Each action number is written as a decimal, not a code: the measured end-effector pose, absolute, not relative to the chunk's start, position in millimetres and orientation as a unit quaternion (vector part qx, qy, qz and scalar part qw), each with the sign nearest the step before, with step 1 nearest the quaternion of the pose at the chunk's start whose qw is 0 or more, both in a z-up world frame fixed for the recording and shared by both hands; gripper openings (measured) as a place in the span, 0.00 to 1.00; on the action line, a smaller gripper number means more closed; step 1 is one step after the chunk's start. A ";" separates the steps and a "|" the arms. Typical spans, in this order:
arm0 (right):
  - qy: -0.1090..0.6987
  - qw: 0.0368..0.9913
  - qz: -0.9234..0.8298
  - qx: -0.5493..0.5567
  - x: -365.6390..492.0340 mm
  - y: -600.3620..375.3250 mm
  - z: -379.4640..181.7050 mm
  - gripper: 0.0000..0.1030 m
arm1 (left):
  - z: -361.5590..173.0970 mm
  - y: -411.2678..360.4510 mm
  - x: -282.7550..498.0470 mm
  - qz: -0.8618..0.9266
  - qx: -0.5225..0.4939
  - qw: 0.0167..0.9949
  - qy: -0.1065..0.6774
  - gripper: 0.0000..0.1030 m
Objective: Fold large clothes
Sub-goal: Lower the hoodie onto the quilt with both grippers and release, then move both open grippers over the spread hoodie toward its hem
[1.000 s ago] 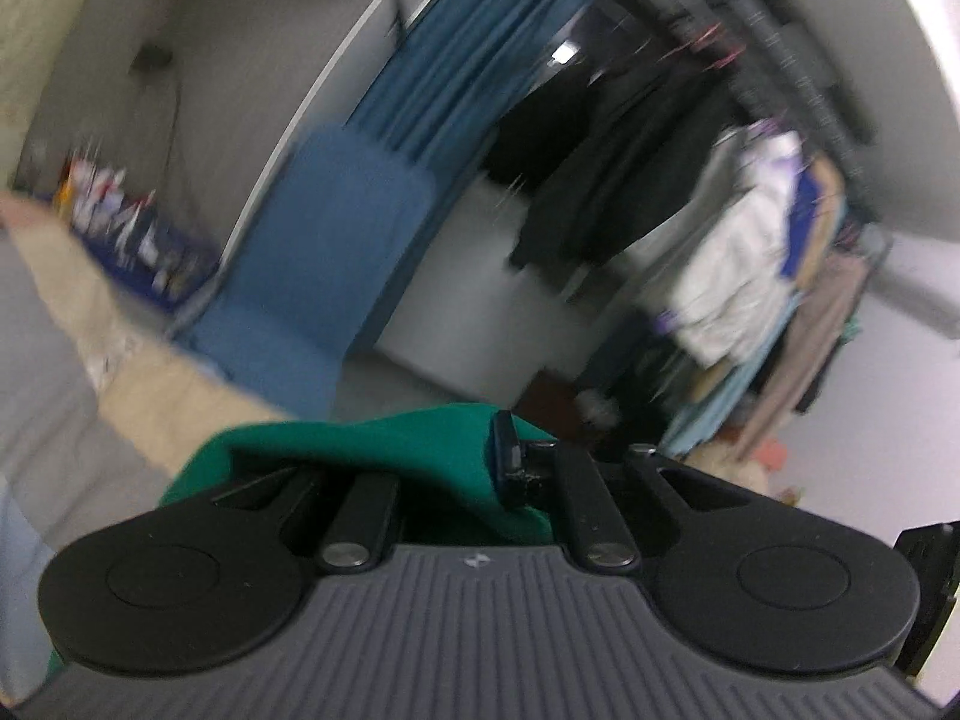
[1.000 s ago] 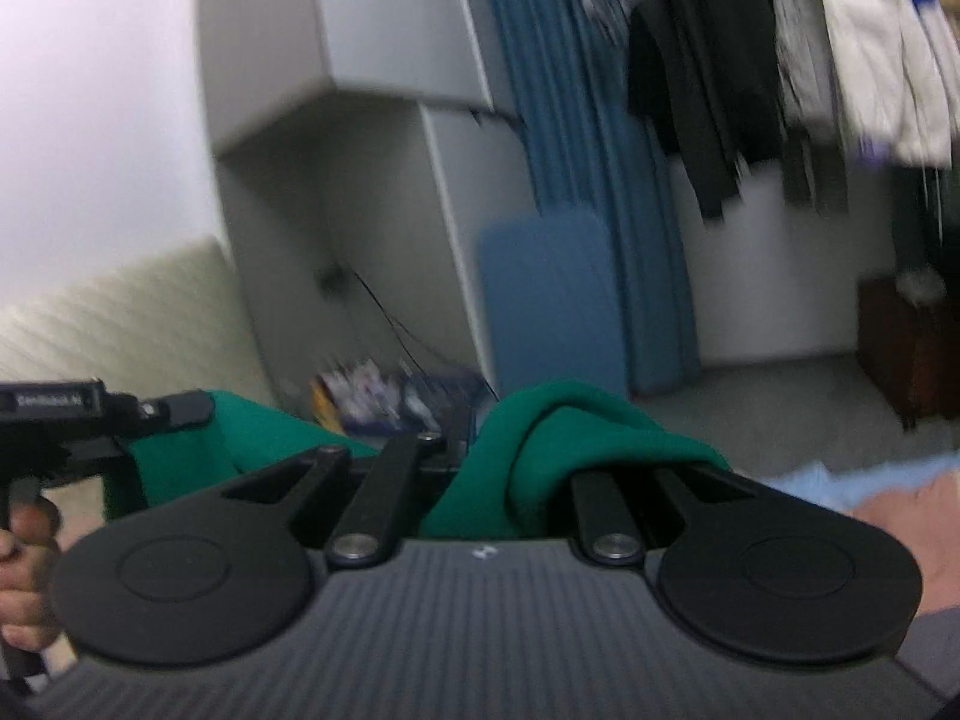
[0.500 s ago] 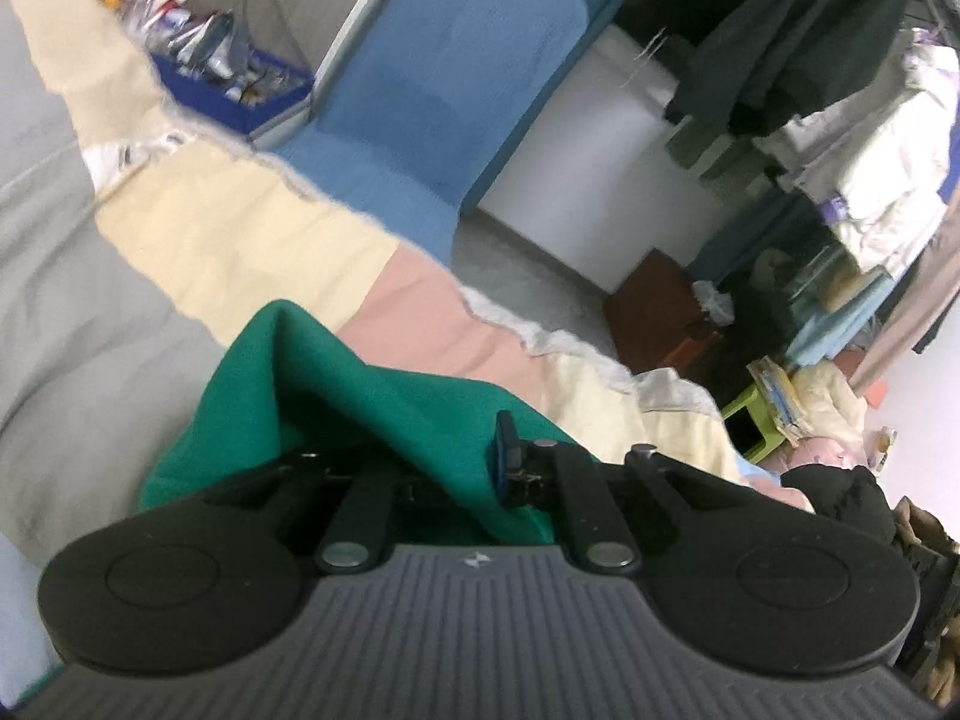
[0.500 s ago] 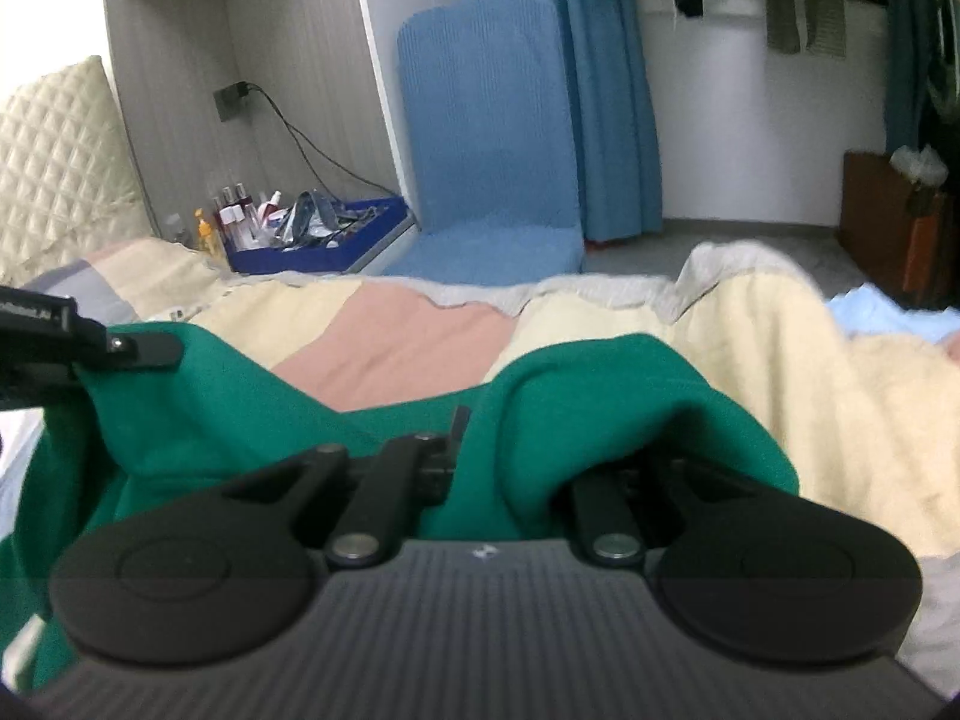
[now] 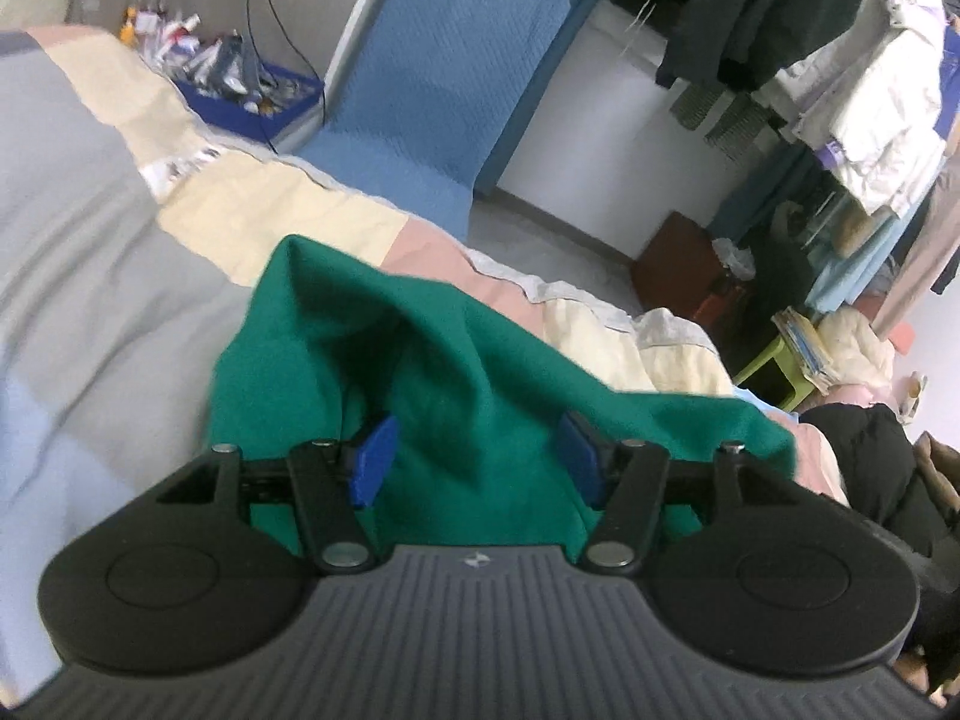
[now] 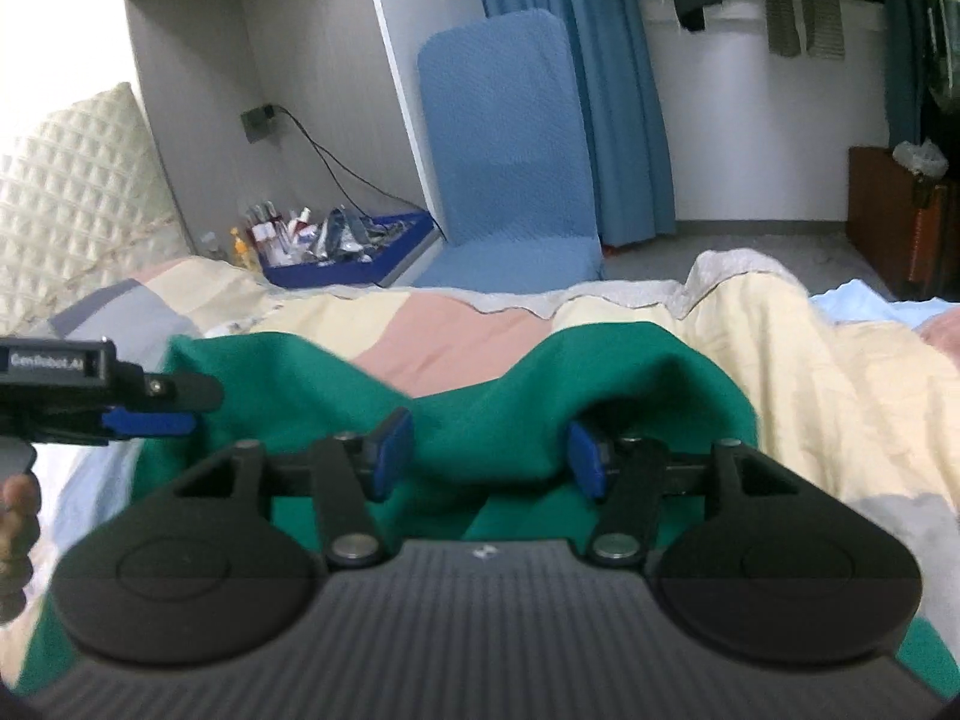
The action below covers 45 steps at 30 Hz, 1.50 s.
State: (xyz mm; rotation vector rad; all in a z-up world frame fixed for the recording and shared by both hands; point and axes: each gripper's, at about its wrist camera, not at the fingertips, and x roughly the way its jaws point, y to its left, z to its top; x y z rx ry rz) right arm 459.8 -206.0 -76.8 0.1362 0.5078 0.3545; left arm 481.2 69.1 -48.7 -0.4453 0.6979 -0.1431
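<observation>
Lying bunched on the patchwork blanket [image 6: 798, 360] at the frame's centre, the green garment [image 5: 456, 372] rises between both sets of blue pads. The left gripper [image 5: 477, 459] and right gripper [image 6: 489, 456] are opening, pads apart, cloth slack between them.

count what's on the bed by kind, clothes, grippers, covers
green fleece garment: 1
black two-finger grippers with blue pads, jaws opening around the green cloth: 2 (left, right)
patchwork pastel bed cover: 1
total: 4
</observation>
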 end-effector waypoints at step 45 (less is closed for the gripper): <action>0.383 0.920 0.090 0.007 161.8 -220.2 -134.3 0.36 | -106.3 23.6 168.4 0.000 -0.009 0.902 0.432 0.64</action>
